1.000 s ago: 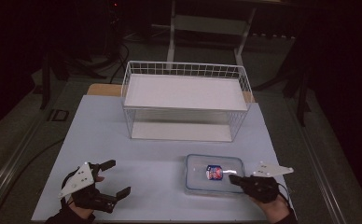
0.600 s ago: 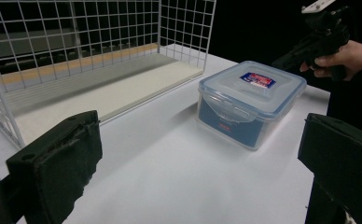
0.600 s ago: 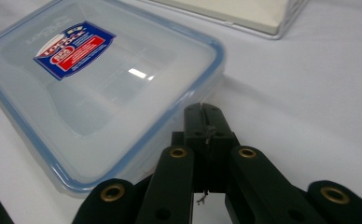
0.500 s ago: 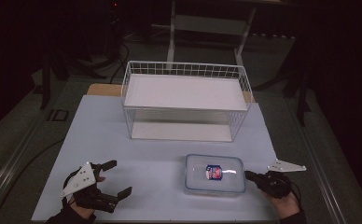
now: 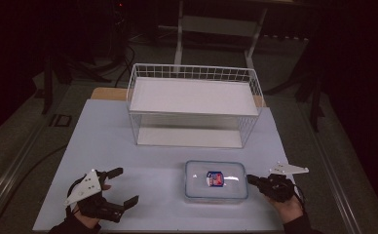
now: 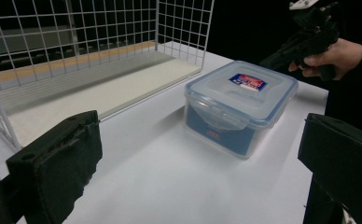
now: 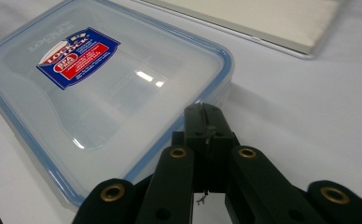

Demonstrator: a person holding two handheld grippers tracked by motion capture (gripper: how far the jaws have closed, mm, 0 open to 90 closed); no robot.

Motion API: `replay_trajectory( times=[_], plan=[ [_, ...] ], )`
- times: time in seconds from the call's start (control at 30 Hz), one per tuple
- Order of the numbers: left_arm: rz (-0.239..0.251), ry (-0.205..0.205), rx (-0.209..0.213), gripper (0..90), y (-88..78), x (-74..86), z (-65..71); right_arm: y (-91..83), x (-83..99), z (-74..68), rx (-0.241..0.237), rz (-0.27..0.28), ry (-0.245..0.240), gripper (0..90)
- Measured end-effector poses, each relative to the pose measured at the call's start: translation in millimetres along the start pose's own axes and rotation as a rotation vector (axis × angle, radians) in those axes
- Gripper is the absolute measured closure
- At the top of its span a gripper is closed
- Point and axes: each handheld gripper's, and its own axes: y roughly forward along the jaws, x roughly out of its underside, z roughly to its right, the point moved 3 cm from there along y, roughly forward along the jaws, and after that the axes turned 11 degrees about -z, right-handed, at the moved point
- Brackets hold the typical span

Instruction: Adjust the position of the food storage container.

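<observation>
On the table (image 5: pixel 128 151) before us, the wire basket (image 5: pixel 193 105) stands at twelve o'clock, toward the far edge. The lidded container (image 5: pixel 216 181) sits nearer us, at about five o'clock from the basket. Our left gripper (image 5: pixel 121 187) lies at the container's nine o'clock, well apart; our right gripper (image 5: pixel 250 179) sits just beside it at three o'clock.

White wire basket (image 5: pixel 194 109) standing at far side of pale table (image 5: pixel 109 146), wooden edge behind

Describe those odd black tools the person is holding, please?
Each hand grips a black two-jaw gripper: the left gripper and right gripper carry a pale grey three-cornered plate on top. Brass-coloured rivets dot the jaw arms; the pads are blocky. Dark sleeves.
</observation>
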Motion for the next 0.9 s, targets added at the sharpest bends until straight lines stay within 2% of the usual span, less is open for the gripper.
replay_trajectory(
  times=[0.37, 0.9],
  plan=[
    [-0.005, -0.001, 0.004, 0.0, 0.8, 0.4, 0.4, 22.2, -22.0, -18.3, -0.045, -0.015, -0.055, 90.0],
    [-0.009, 0.002, 0.009, 0.0, 2.7, 0.2, 1.9, 39.3, -36.7, -38.2, -0.089, -0.026, -0.095, 90.0]
  ],
)
